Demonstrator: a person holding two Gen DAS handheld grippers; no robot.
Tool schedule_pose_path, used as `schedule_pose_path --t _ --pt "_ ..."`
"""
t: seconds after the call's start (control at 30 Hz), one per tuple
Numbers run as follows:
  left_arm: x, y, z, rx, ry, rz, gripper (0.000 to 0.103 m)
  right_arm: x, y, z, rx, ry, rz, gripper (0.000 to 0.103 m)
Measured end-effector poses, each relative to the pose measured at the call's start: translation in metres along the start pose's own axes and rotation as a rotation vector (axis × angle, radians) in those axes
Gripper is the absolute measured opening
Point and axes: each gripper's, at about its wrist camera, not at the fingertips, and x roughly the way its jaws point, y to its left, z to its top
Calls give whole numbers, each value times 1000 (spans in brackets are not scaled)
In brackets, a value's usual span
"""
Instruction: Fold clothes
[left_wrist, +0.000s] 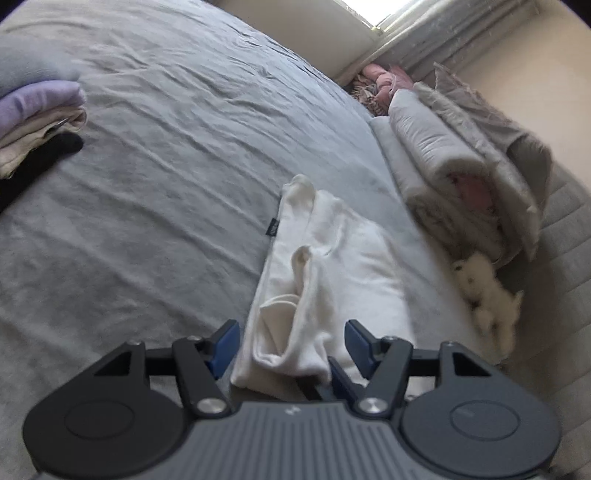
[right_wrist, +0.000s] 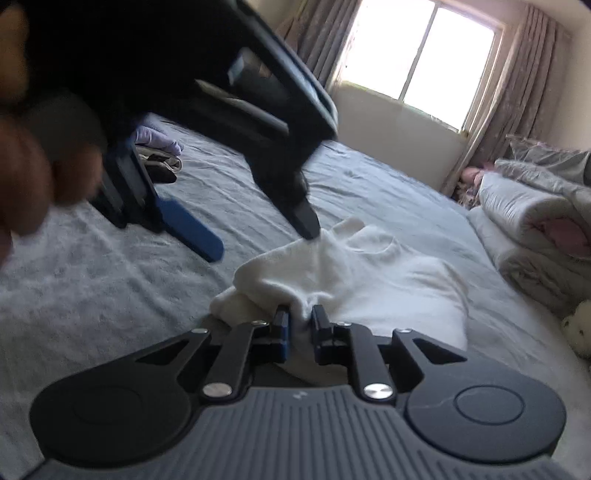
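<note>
A white garment lies partly folded in long pleats on the grey bed sheet. My left gripper straddles its near end, jaws apart, with bunched cloth between them but no pad pressing it. In the right wrist view the left gripper comes in from the upper left, one dark fingertip touching the white garment and the blue pad off to the side. My right gripper is shut on a pinch of the garment's near edge.
A stack of folded clothes, lilac, beige and black, sits at the bed's left. Rolled grey bedding and a white plush toy lie along the right side. A person's hand holds the left gripper. A curtained window is behind.
</note>
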Motion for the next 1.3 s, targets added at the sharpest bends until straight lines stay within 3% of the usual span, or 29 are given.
schedule_pose_path --t 0.1,0.2,0.27,0.37,0.43,0.47,0.5,0.53,0.57,0.67,0.77,0.87,1.13,1.23,1.3 --pt "15 -1 -5 21 8 27 63 3 -6 1 20 25 38 19" --pt "20 -4 -6 70 0 65 49 -1 -14 1 35 16 75 26" --pt "20 -5 -5 87 -3 79 45 -9 -24 2 72 1 115 50" --pt "19 -4 -3 80 0 77 43 -37 -47 -3 238 -50 159 55" --pt "18 -2 -3 70 1 71 42 -55 -68 -9 370 -93 159 55" --pt "18 -2 -3 78 0 71 42 -61 -80 -12 433 -111 144 50" --pt "18 -2 -4 85 -2 71 42 -67 -91 -14 494 -125 119 42" --pt "18 -3 -6 91 -4 74 42 -70 -100 -15 541 -128 93 25" --pt "19 -4 -6 98 -7 77 42 -70 -109 -14 577 -123 67 18" --pt "20 -4 -6 103 -8 80 41 -58 -113 -9 568 -70 78 12" --pt "20 -4 -5 112 -6 83 39 -37 -97 -16 510 40 91 4" --pt "20 -9 -8 155 -11 100 37 -33 -96 -27 582 59 110 0" --pt "21 0 -9 155 -4 67 36 -28 -92 -15 499 111 68 0" --pt "22 0 -9 155 -2 64 36 -36 -116 -23 662 77 127 2" --pt "23 -1 -8 145 3 66 36 -50 -132 -36 799 30 111 24"
